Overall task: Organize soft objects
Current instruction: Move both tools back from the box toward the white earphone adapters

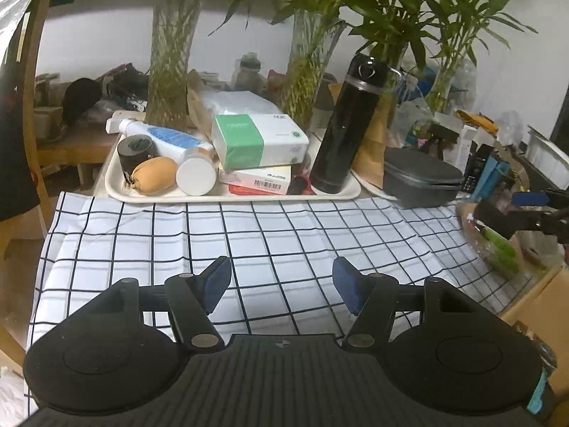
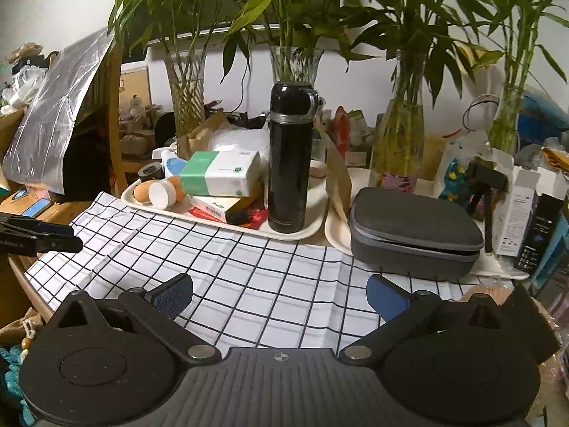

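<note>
Hovering over the checked cloth, both grippers, left and right, had fingers wide, empty. Tissue pack sat in tray at counter's far edge; grip it lightly mid-body.

White wall behind a cluttered wooden table

Red packet on the tray mostly hidden under boxes; print on it illegible.
</note>
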The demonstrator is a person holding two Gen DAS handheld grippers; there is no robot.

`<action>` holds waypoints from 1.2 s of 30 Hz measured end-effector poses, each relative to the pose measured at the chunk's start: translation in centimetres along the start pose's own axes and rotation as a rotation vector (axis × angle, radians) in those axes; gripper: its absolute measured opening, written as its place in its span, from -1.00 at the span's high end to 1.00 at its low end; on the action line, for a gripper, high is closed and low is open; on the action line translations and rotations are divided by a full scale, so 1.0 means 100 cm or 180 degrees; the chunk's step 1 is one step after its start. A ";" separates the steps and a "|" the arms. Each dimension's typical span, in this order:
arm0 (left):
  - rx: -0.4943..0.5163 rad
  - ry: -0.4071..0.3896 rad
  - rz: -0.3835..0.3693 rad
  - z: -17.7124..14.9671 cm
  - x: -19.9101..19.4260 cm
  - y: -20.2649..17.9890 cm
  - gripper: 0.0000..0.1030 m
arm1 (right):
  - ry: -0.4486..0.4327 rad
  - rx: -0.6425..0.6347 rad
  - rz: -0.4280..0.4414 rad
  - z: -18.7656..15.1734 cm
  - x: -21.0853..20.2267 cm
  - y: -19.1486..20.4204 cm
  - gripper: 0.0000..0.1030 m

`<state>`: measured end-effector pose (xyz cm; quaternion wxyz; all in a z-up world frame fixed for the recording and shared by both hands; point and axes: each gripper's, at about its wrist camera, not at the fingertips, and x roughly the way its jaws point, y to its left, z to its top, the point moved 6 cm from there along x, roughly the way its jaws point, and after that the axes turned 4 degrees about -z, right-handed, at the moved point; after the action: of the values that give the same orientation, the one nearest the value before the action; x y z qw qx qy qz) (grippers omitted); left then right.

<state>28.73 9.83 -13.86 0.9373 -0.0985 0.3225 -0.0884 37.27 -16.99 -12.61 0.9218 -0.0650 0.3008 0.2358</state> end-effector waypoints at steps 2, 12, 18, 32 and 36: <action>0.0013 -0.0006 -0.0017 0.000 0.000 0.000 -0.21 | 0.0009 -0.0020 0.0029 0.002 0.005 0.000 -1.00; 0.0012 0.0016 -0.0131 0.000 0.005 0.001 -0.21 | 0.0122 -0.0112 0.0171 0.006 0.031 0.004 -1.00; -0.0089 0.0112 -0.0220 -0.002 0.006 0.003 -0.21 | 0.0171 -0.0192 0.0235 0.007 0.039 0.011 -1.00; -0.0196 0.0100 -0.0419 -0.005 -0.004 0.005 -0.21 | 0.0747 -0.0461 0.0821 -0.010 0.087 0.028 -0.99; -0.0260 -0.0042 -0.0334 0.000 -0.009 0.010 -0.21 | 0.0966 -0.0636 0.1125 -0.018 0.110 0.044 -0.77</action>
<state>28.15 10.99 -13.58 0.9287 -0.1540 0.3140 -0.1236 42.05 -9.21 -20.45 0.7995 -0.1369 0.4177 0.4094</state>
